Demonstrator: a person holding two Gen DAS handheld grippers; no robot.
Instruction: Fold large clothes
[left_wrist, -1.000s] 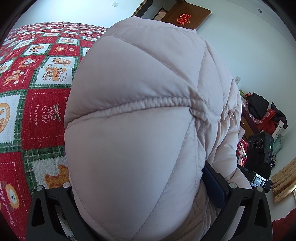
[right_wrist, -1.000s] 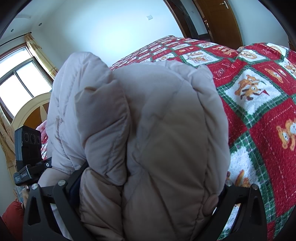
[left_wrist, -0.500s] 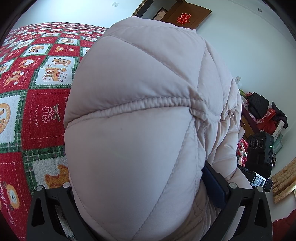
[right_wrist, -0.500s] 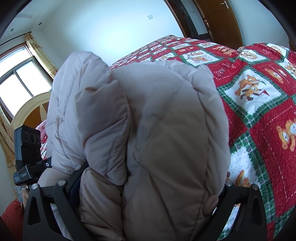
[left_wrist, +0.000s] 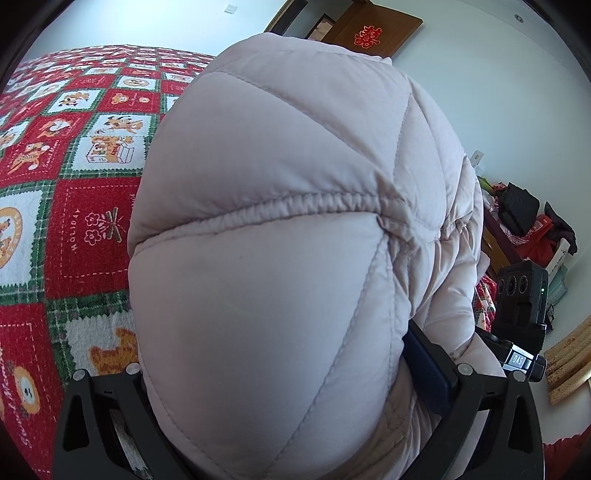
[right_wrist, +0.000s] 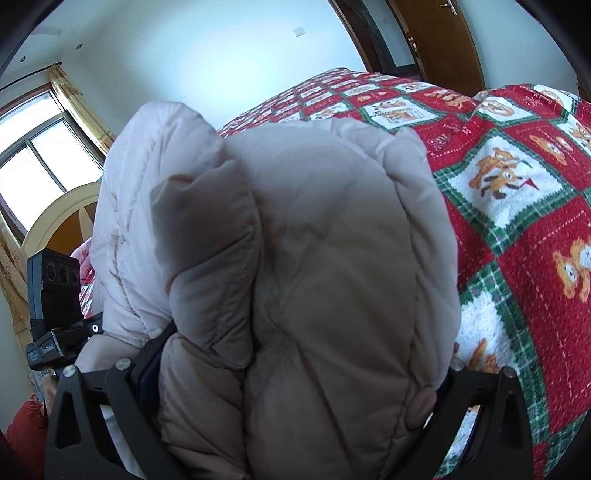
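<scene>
The left gripper (left_wrist: 280, 424) has its jaws spread wide around a thick bulge of the pale pink quilted puffer jacket (left_wrist: 280, 229), and the padding fills the whole gap between them, so it is clamped on the jacket. The right gripper (right_wrist: 291, 424) does the same: its jaws stand wide apart with bunched jacket (right_wrist: 325, 258) packed between them. A round snap button (right_wrist: 421, 402) sits on the fabric just inside its right jaw.

Risks from this position:
- The down filling is springy and the shell looks slick. A grip on compressed padding, not on a seam or hem, could slide out as the load shifts.
- Each camera is almost fully blocked by fabric. Judging where the fold lands is likely to be guesswork, and the two sides may come down uneven.
- Loose parts below the jaws cannot be seen; a sleeve may trail and spoil the fold.

Position of the jacket: directly ahead of both tools, rising above the jaws and spanning between the two grippers. In the left view the other handset (left_wrist: 522, 306) shows just to the right of the bulge. Beyond and to the sides lies the red-and-green bear-print bedspread (left_wrist: 66, 206); whether the jacket rests on it or is held clear cannot be told.
</scene>
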